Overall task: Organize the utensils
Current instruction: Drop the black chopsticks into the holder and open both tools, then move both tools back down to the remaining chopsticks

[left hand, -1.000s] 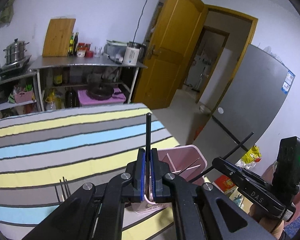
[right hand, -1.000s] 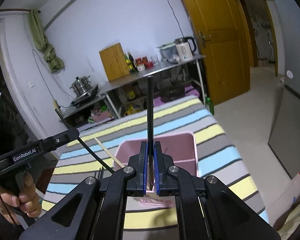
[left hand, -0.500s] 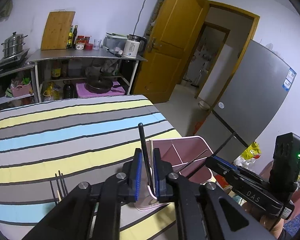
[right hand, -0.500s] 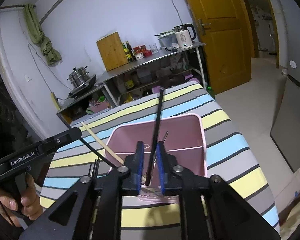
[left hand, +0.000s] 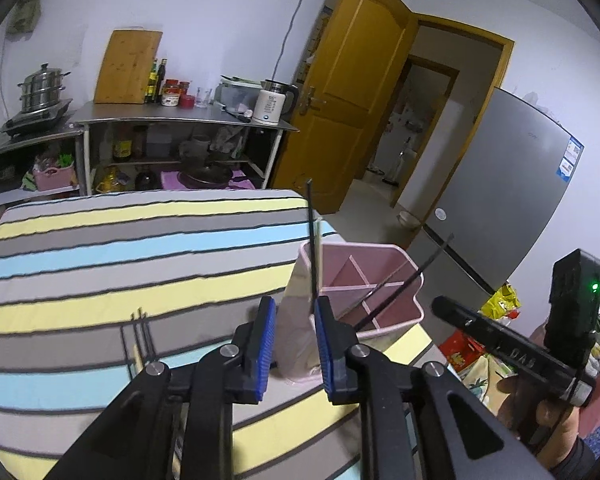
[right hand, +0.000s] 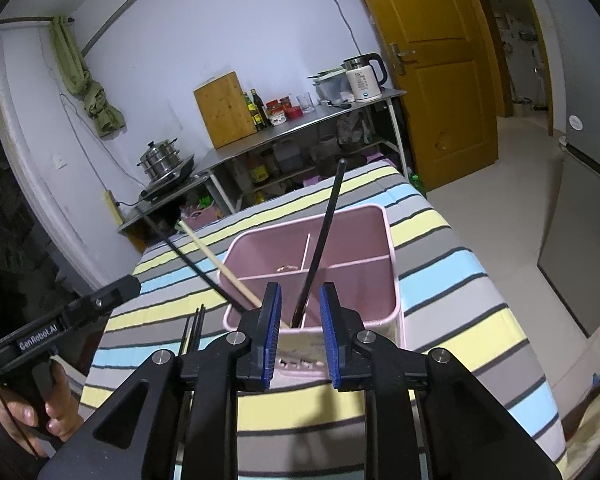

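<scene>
A pink divided utensil holder (left hand: 384,264) (right hand: 384,248) stands on the striped table near its right edge. My left gripper (left hand: 295,322) is open just before the holder's near corner; a black chopstick (left hand: 311,240) and a pale one stand in the holder, free of the pads. My right gripper (right hand: 299,314) is open over the holder's near wall; a black chopstick (right hand: 324,240) leans in a compartment between the pads, untouched. A wooden chopstick (right hand: 220,266) and another black one lean out to the left. Several black chopsticks (left hand: 142,336) (right hand: 194,328) lie on the cloth.
The striped tablecloth (left hand: 120,252) covers the table; its right edge drops to the floor by a grey fridge (left hand: 512,200). A steel shelf unit (left hand: 180,120) with a kettle, bottles and a cutting board stands behind. A yellow door (left hand: 352,100) is open.
Both grippers opened and let go of their black chopsticks, which now rest in the pink holder. Both grippers also drew back a little from the holder.
</scene>
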Demonstrator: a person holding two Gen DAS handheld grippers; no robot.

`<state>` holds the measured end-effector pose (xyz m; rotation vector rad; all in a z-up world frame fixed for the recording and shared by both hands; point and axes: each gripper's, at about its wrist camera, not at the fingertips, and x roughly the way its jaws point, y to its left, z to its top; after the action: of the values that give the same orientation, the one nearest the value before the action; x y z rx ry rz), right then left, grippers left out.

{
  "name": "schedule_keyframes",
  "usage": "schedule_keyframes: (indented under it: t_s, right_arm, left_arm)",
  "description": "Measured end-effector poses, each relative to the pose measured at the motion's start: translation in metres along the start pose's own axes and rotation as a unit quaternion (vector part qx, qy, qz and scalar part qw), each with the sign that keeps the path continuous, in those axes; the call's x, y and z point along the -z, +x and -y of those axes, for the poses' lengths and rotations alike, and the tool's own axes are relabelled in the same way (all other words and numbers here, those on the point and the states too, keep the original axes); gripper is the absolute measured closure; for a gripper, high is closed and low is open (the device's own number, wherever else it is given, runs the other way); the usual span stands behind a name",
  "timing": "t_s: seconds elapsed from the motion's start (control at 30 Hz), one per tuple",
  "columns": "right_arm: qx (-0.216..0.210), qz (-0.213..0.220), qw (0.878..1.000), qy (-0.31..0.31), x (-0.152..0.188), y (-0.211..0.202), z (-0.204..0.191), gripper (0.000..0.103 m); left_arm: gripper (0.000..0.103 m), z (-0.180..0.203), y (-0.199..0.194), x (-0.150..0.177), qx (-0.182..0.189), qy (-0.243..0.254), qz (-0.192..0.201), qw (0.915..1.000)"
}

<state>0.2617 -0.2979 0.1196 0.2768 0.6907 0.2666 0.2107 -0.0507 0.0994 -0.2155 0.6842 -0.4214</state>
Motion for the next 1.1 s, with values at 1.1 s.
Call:
schedule_keyframes:
  t_s: [1.1]
  right_arm:
    - [-0.069,-0.073,0.990,-0.103,0.088,0.003,-0.085,0.082]
  left_arm:
    - [0.083,-0.073,-0.069,0.118,-0.094,-0.076,-0.012,0.9925]
